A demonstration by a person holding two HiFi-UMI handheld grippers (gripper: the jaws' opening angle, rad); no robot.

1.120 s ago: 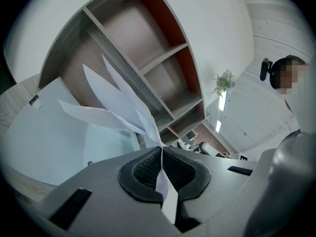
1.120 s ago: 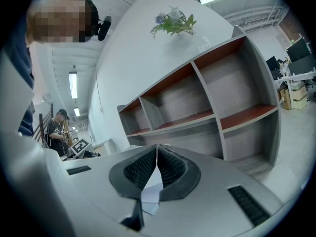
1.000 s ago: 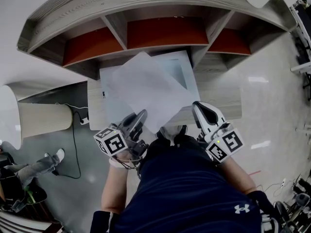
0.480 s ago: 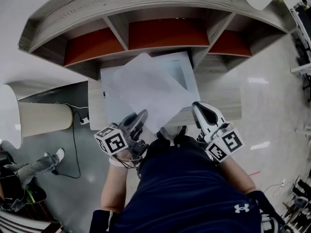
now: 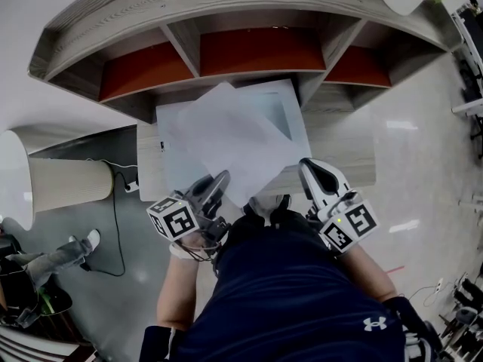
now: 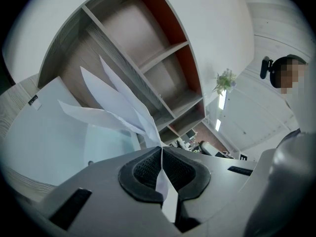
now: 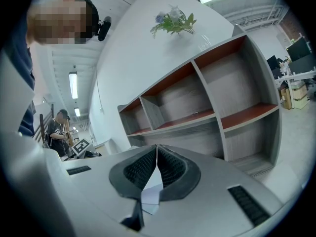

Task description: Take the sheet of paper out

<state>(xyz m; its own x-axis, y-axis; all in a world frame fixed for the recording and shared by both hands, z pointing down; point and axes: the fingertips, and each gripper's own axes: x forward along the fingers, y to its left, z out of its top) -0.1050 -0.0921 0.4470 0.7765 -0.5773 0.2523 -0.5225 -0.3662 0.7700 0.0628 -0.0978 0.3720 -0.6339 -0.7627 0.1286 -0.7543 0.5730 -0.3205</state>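
1. Grey plastic left gripper (image 5: 219, 178), at the near left, has its ribbed pads pressed together on the near left edge of the white sheet of paper (image 5: 226, 138). Pinching at an edge probably lets the sheet be drawn out without dragging on what lies under it.
2. Between the two grippers, the white sheet of paper sits skewed over a pale translucent flat folder (image 5: 281, 100) that lies on the light wood bench (image 5: 343, 157). Its near corner overhangs the bench's near edge. From the left gripper view it rises off the folder in several sharp creases, bowed, not flat. It looks thin and limp, so it would likely buckle further if pulled unevenly. Whether its far end is free of the folder I cannot tell.
3. Beyond it, at the far side, stands a curved grey wood shelf with red-orange boards (image 5: 249, 51), its compartments bare.
4. At the near right, the grey right gripper (image 5: 308, 164) is also closed, with a white sliver between its pads, seemingly the sheet's right corner. Two grips should keep the paper spread.
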